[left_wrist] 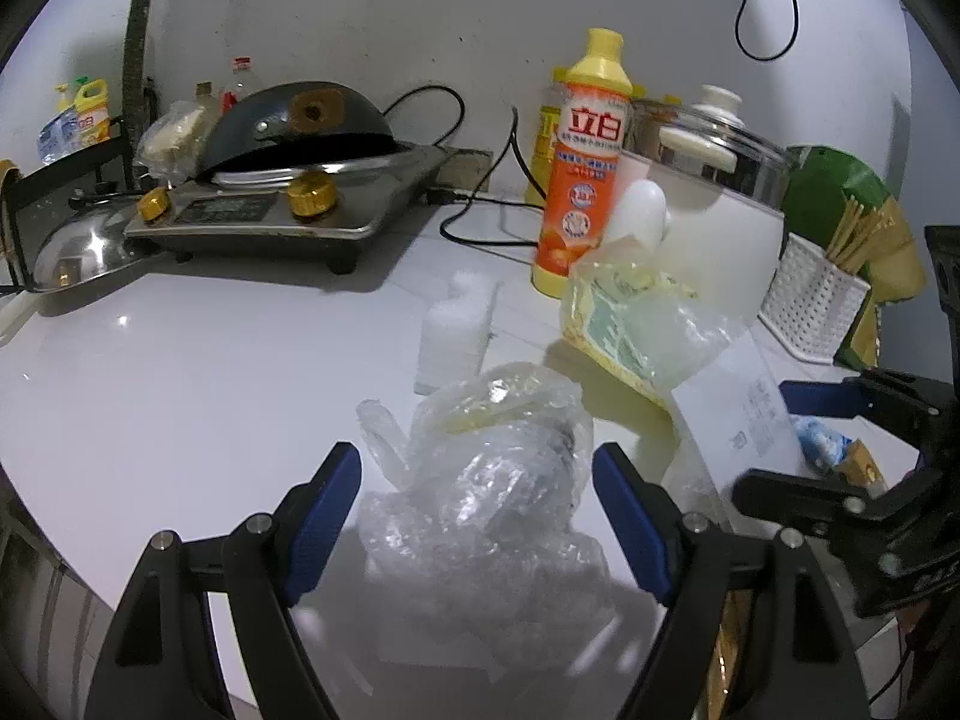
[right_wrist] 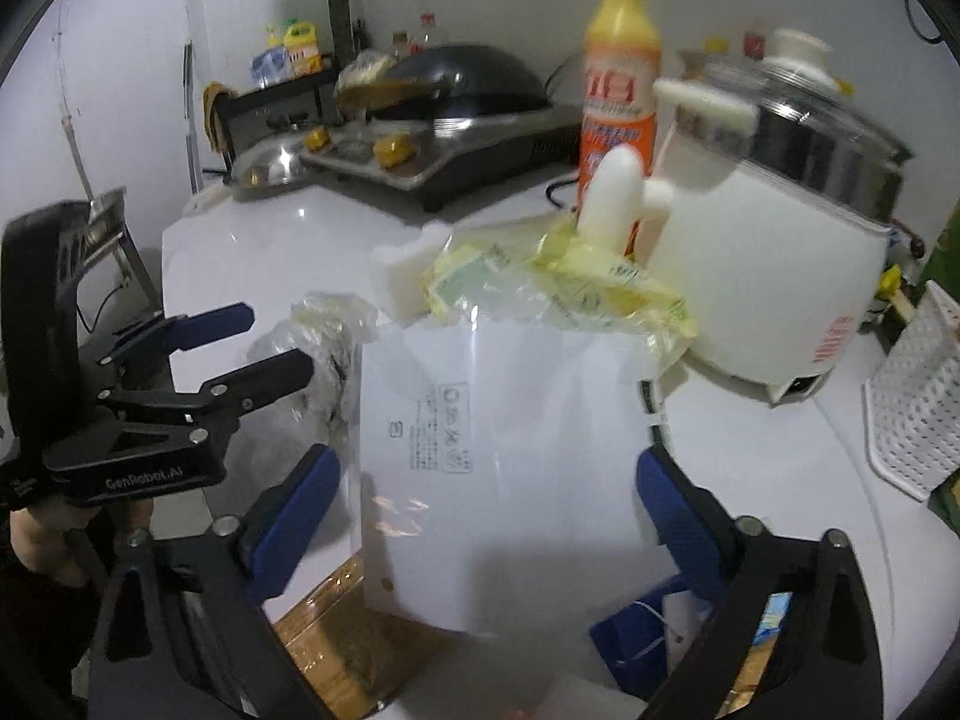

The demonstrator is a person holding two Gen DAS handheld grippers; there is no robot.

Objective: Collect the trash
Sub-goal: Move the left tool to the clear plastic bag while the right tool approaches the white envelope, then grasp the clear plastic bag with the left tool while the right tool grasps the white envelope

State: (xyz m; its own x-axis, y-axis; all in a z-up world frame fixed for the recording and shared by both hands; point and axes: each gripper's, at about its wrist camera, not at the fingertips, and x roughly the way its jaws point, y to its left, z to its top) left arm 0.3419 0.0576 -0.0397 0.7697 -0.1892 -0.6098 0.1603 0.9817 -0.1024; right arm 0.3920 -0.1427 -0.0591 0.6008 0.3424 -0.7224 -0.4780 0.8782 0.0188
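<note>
A crumpled clear plastic wrap [left_wrist: 498, 468] lies on the white counter [left_wrist: 210, 372] between the spread fingers of my left gripper [left_wrist: 477, 516], which is open around it. A yellow-green wrapper [left_wrist: 624, 324] lies behind it, beside a white foam block [left_wrist: 459, 330]. A flat white plastic bag [right_wrist: 498, 456] lies between the fingers of my right gripper [right_wrist: 489, 516], which is open. The wrapper [right_wrist: 570, 288] and foam block [right_wrist: 402, 270] show beyond it. The left gripper [right_wrist: 252, 336] appears at left, over the clear wrap [right_wrist: 324, 330].
An orange detergent bottle [left_wrist: 585, 174], a white rice cooker [left_wrist: 720, 204], a stove with a wok [left_wrist: 288, 180], a steel lid [left_wrist: 84, 246] and a white basket of chopsticks [left_wrist: 816, 300] stand on the counter. A brown box [right_wrist: 336, 636] and blue packaging [right_wrist: 636, 630] lie below my right gripper.
</note>
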